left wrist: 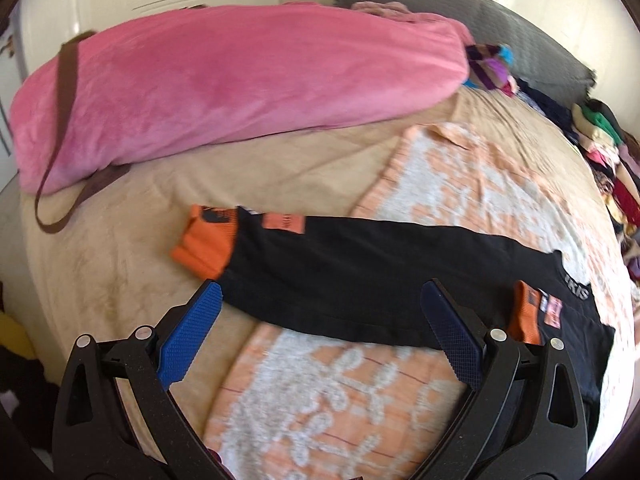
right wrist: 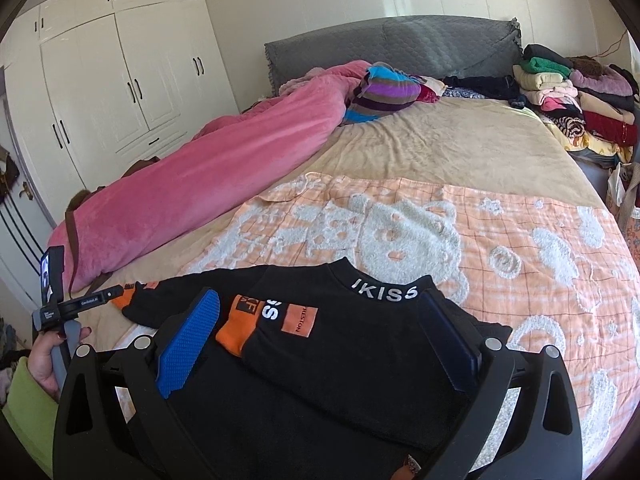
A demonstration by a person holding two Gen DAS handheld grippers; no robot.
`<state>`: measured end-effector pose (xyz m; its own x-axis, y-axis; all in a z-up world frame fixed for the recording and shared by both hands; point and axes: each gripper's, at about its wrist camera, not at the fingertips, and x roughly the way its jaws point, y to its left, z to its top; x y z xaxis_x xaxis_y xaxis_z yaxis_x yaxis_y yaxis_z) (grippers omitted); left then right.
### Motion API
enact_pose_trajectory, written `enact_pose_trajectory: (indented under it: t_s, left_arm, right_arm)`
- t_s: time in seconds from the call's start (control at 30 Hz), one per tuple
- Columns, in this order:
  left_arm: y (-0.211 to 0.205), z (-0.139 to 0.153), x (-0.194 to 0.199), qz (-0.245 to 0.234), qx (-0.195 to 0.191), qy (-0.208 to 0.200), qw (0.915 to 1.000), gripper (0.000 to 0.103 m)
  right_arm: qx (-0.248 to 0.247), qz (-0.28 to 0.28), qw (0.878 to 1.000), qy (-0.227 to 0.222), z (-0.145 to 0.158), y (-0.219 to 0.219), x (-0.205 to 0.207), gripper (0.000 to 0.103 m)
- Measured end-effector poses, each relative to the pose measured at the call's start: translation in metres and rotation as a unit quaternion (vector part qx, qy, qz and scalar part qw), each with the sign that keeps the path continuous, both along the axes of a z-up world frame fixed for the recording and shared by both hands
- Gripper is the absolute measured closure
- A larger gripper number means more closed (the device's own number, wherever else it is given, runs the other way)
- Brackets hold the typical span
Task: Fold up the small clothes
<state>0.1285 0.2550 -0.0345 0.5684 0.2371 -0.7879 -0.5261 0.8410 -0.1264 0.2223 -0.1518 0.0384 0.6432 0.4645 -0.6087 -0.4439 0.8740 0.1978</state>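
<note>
A small black sweater [right wrist: 340, 360] with orange cuffs and a white-lettered collar lies flat on the orange and white blanket [right wrist: 520, 248]. One sleeve is folded across its chest, its orange cuff [right wrist: 236, 332] near the middle. The other sleeve [left wrist: 360, 264] stretches out to the left, ending in an orange cuff [left wrist: 204, 240]. My left gripper [left wrist: 320, 320] is open and empty just above that stretched sleeve. My right gripper [right wrist: 320, 324] is open and empty over the sweater's chest. The left gripper's handle [right wrist: 76, 304] shows in the right wrist view, held by a hand.
A long pink quilt [left wrist: 224, 84] lies rolled along the bed's far-left side with a brown strap [left wrist: 64, 128] over it. A striped cushion [right wrist: 380, 92] sits near the grey headboard [right wrist: 400, 44]. Stacked folded clothes [right wrist: 568, 92] stand at the far right. White wardrobes [right wrist: 120, 80] stand left.
</note>
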Motion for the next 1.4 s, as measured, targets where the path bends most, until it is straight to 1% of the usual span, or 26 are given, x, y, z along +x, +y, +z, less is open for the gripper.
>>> enact_pose_trajectory:
  t_s: [0.1,0.2,0.4,0.67,0.8,0.9,0.97,1.0,1.03,1.07,1.1,1.17,1.2,1.3,1.4]
  left_arm:
    - [0.014,-0.008,-0.003,0.018,-0.006,0.004,0.9998,0.009]
    - [0.023,-0.015,-0.005,0.031,-0.003,0.008,0.9995,0.009]
    - [0.039,-0.031,-0.005,0.050,-0.009,0.019,0.9985,0.009]
    - [0.059,-0.052,-0.007,0.081,-0.013,0.035,0.9960,0.009]
    - [0.070,-0.063,-0.006,0.099,-0.022,0.033,0.9943,0.009]
    - [0.078,-0.077,-0.002,0.116,-0.027,0.029,0.9925,0.010]
    - [0.080,-0.083,0.002,0.117,-0.035,0.024,0.9923,0.011]
    - [0.080,-0.085,0.004,0.115,-0.038,0.018,0.9924,0.020]
    - [0.079,-0.088,0.007,0.115,-0.037,0.015,0.9926,0.026]
    - [0.078,-0.089,0.009,0.112,-0.035,0.012,0.9930,0.040]
    - [0.075,-0.090,0.011,0.106,-0.034,0.005,0.9938,0.056]
    - [0.073,-0.090,0.012,0.099,-0.030,0.000,0.9947,0.082]
    - [0.073,-0.089,0.011,0.097,-0.028,-0.006,0.9948,0.090]
    - [0.073,-0.076,0.004,0.088,-0.045,-0.036,0.9944,0.093]
    - [0.062,-0.054,-0.001,0.067,-0.040,-0.058,0.9953,0.093]
  right_arm:
    - [-0.001,0.002,1.000,0.013,-0.010,0.006,0.000,0.005]
    - [0.001,0.001,1.000,0.025,-0.022,0.009,-0.001,0.005]
    - [0.008,-0.003,0.999,0.047,-0.041,0.010,-0.005,0.005]
    - [-0.013,-0.004,0.998,0.056,-0.058,0.012,-0.011,0.004]
    - [-0.023,0.004,0.997,0.070,-0.071,0.015,-0.014,0.004]
    - [-0.036,0.013,0.996,0.084,-0.084,0.020,-0.019,0.004]
    - [-0.040,0.020,0.995,0.093,-0.091,0.024,-0.024,0.004]
    - [-0.042,0.025,0.994,0.098,-0.094,0.026,-0.026,0.004]
    - [-0.045,0.027,0.993,0.101,-0.097,0.027,-0.029,0.004]
    - [-0.047,0.029,0.993,0.103,-0.099,0.027,-0.031,0.005]
    - [-0.047,0.031,0.993,0.105,-0.101,0.027,-0.033,0.005]
    - [-0.047,0.030,0.992,0.110,-0.104,0.026,-0.037,0.004]
    - [-0.046,0.030,0.992,0.113,-0.104,0.024,-0.038,0.004]
    - [-0.041,0.026,0.992,0.121,-0.105,0.015,-0.041,0.004]
    - [-0.032,0.015,0.992,0.124,-0.104,0.000,-0.044,0.004]
